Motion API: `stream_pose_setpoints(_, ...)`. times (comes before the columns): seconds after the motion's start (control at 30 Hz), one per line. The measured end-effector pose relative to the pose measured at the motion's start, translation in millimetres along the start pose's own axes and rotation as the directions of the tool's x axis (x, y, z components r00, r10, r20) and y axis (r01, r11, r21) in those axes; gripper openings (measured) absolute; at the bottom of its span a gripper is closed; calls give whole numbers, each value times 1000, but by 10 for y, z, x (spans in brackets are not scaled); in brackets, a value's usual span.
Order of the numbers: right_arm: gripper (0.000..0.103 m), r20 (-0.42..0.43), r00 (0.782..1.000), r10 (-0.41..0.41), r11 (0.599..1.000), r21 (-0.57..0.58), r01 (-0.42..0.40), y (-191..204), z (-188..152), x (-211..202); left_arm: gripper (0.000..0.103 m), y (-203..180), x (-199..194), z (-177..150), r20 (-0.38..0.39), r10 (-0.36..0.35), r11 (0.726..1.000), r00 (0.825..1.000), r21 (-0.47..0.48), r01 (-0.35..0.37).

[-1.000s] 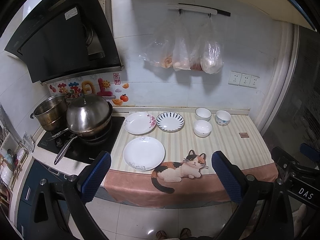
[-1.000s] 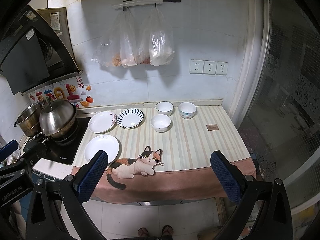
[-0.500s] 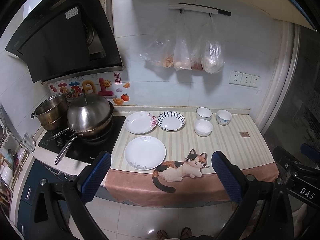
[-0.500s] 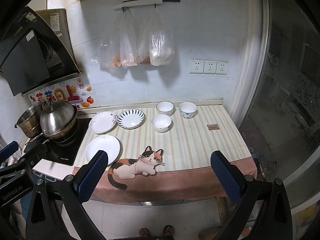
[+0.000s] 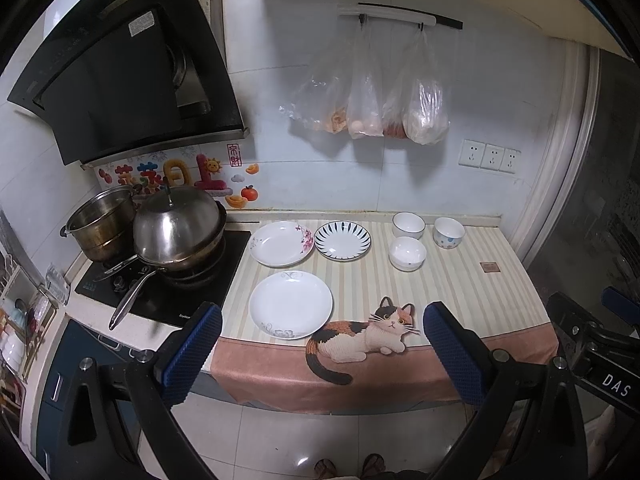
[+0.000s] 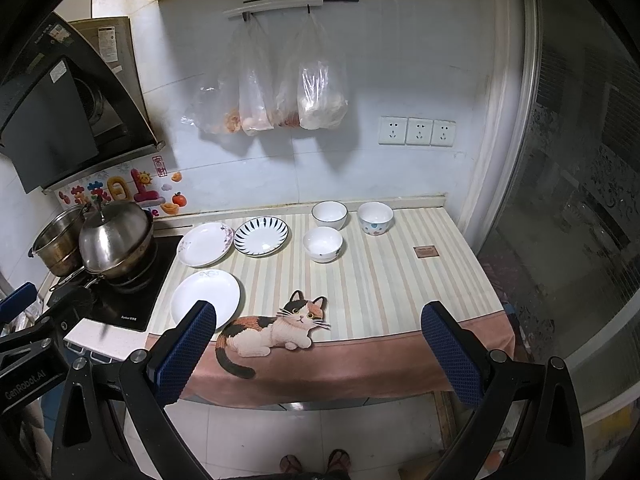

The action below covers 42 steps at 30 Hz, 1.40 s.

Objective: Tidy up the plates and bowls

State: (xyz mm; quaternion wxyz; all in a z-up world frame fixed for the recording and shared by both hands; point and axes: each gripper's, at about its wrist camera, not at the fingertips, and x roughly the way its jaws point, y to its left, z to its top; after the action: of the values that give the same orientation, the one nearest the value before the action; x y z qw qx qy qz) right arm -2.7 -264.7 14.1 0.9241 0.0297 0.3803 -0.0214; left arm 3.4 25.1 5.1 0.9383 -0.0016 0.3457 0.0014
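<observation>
Here, my left hand-held gripper (image 5: 322, 346) and right hand-held gripper (image 6: 318, 344) hang w/ textured blue pads wide apart, holding nothing. On the striped cloth worktop (image 5: 460, 292), mid-frame: 3 glossy round plates, i.e. plain white plate (image 5: 290, 304), floral plate (image 5: 280, 243), blue-rayed plate (image 5: 342, 239). Right of them, 3 small ceramic bowls (image 5: 407, 253) clustered, apart.

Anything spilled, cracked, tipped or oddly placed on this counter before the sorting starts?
Nothing stands out. Three plates lie flat and apart on the striped cloth; three bowls stand upright beside them. No spill or breakage shows. Left gripper and right gripper are open, off the counter.
</observation>
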Motion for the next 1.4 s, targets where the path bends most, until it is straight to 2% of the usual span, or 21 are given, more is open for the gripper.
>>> stream_pose_setpoints(0.3, 103, 2, 1000, 0, 1000, 12, 0, 30, 7, 46, 103, 48, 124, 11, -2, -2, 1000, 1000, 11, 2)
stream_pose_setpoints(0.37, 103, 5, 1000, 6, 1000, 26, -6, 38, -3, 98, 103, 119, 263, 15, 0, 13, 1000, 1000, 10, -13)
stream_pose_setpoints(0.47, 103, 5, 998, 67, 997, 40, -67, 86, -19, 352, 103, 269, 616, 14, -21, 50, 999, 999, -2, -50)
stream_pose_setpoints(0.57, 103, -68, 991, 113, 992, 65, -109, 162, -79, 825, 103, 442, 1013, -9, -58, 107, 994, 993, -3, -107)
stream_pose_setpoints(0.63, 103, -139, 973, 182, 980, 111, -168, 238, -140, 1266, 103, 575, 1360, -32, -98, 142, 990, 985, -7, -144)
stream_pose_setpoints(0.77, 103, -244, 942, 231, 971, 117, -207, 401, -284, 1993, 103, 826, 2080, -101, -223, 148, 987, 963, -33, -160)
stream_pose_setpoints(0.9, 103, -351, 902, 252, 968, 90, -235, 608, -399, 2892, 103, 1058, 2819, -212, -330, 156, 980, 931, -69, -188)
stream_pose_setpoints(0.93, 103, -386, 882, 272, 962, 86, -259, 702, -425, 3193, 103, 1134, 3019, -243, -354, 149, 978, 923, -84, -191)
stream_pose_setpoints(1.0, 103, -415, 856, 310, 950, 89, -300, 800, -469, 3574, 103, 1248, 3384, -317, -416, 156, 973, 896, -93, -213)
stream_pose_setpoints(1.07, 103, -465, 818, 338, 937, 87, -338, 949, -501, 4023, 103, 1395, 3801, -407, -476, 136, 970, 869, -115, -215)
stream_pose_setpoints(1.1, 103, -487, 797, 356, 929, 90, -359, 1018, -520, 4229, 103, 1454, 3934, -440, -493, 133, 968, 860, -121, -219)
stream_pose_setpoints(1.13, 103, -511, 778, 365, 923, 87, -376, 1112, -541, 4455, 102, 1520, 4113, -496, -526, 117, 967, 843, -134, -218)
stream_pose_setpoints(1.23, 101, -563, 728, 391, 905, 88, -417, 1334, -605, 4986, 102, 1685, 4514, -637, -588, 83, 961, 805, -166, -220)
stream_pose_setpoints(1.3, 97, -599, 697, 395, 898, 89, -432, 1465, -650, 5291, 101, 1748, 4706, -714, -621, 60, 959, 781, -181, -217)
stream_pose_setpoints(1.4, 84, -642, 645, 415, 883, 113, -455, 1635, -727, 5694, 96, 1817, 4945, -816, -662, 10, 961, 749, -202, -191)
